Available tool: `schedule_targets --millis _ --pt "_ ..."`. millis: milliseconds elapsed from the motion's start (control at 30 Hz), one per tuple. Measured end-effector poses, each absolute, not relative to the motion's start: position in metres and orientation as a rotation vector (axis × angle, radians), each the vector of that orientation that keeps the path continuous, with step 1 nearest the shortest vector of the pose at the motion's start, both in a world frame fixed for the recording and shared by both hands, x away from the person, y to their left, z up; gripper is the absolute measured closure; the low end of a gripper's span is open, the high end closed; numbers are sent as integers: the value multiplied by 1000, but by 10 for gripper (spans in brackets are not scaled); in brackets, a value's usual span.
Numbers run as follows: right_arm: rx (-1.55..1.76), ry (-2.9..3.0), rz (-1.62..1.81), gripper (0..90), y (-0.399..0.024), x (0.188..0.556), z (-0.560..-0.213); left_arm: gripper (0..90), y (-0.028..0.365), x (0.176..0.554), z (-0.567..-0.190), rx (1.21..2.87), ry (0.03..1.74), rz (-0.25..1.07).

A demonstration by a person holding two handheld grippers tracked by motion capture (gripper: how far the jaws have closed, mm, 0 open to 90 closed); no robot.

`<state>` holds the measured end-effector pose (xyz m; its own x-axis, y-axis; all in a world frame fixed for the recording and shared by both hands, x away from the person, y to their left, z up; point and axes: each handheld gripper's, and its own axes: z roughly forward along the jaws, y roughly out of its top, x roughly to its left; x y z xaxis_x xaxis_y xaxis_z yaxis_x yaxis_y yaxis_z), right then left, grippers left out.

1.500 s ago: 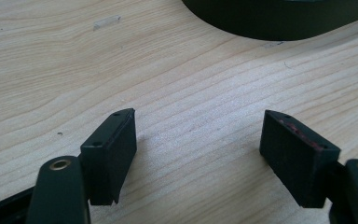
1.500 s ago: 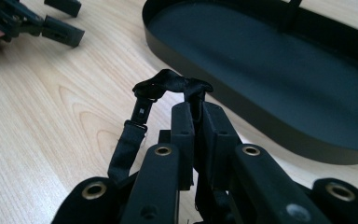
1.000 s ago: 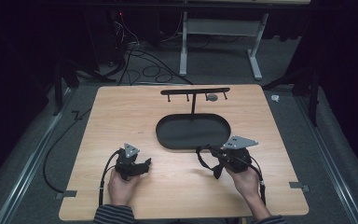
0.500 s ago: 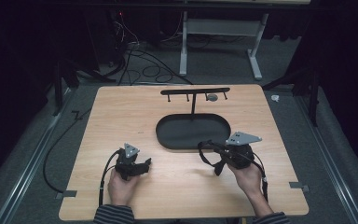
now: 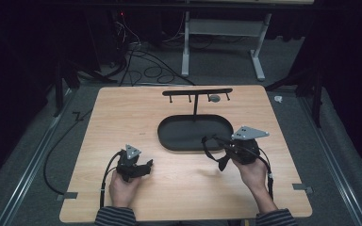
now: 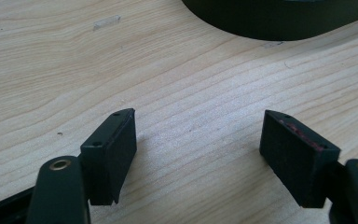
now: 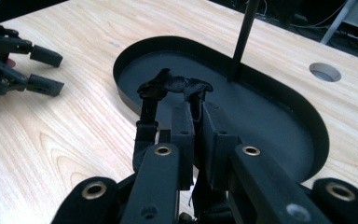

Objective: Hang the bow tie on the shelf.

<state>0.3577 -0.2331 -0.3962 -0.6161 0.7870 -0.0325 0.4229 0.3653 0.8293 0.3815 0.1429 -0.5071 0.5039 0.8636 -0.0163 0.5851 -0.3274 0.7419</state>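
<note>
Left gripper (image 5: 147, 165) low over bare wood near the front left of the table (image 5: 122, 113), held in the person's left hand (image 5: 122, 186), cable trailing back over the front edge. Jaws wide apart in the left gripper view, nothing between the pads (image 6: 116, 149), only wood grain beneath; curved rim of the tray (image 6: 279, 23) just ahead at top right. Grey three-cornered plate on top, seen from the high view.

Dark oval tray (image 5: 169, 136) at mid-table, shallow-walled, with a thin upright post (image 5: 195, 106) rising from its far side and a crossbar (image 5: 198, 92) with small pegs on top. Small round grey piece (image 5: 214, 98) hanging just under the crossbar, right of the post.

Black strap (image 5: 212, 146) at the near right edge of the tray, looped and dangling from the right gripper (image 5: 223, 162), well apart from the left gripper. Jaws pressed close together on the strap in the right gripper view, band pinched between the pads, its knotted top (image 7: 175, 86) arching above the fingertips and over the tray floor, one end trailing down the left side of the jaws. Right hand (image 5: 254, 172) behind the gripper near the front right of the table, grey plate above it. Round hole (image 7: 325, 72) in the tabletop beyond the tray, in the right gripper view.
</note>
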Motion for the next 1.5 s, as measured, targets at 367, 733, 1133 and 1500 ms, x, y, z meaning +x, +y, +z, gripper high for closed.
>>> schedule_targets --millis 367,733,1133,1500 --pt "1063 2189 1159 856 -236 365 -389 276 143 381 -507 2043 1183 505" --pt "1080 2171 1176 857 -237 376 -380 276 143 381 -507 2043 1183 505" --pt "1096 2153 1179 857 -237 389 -373 276 143 381 -507 2044 1183 504" --pt "1112 2136 1189 857 -238 399 -367 276 143 381 -507 2045 1183 504"
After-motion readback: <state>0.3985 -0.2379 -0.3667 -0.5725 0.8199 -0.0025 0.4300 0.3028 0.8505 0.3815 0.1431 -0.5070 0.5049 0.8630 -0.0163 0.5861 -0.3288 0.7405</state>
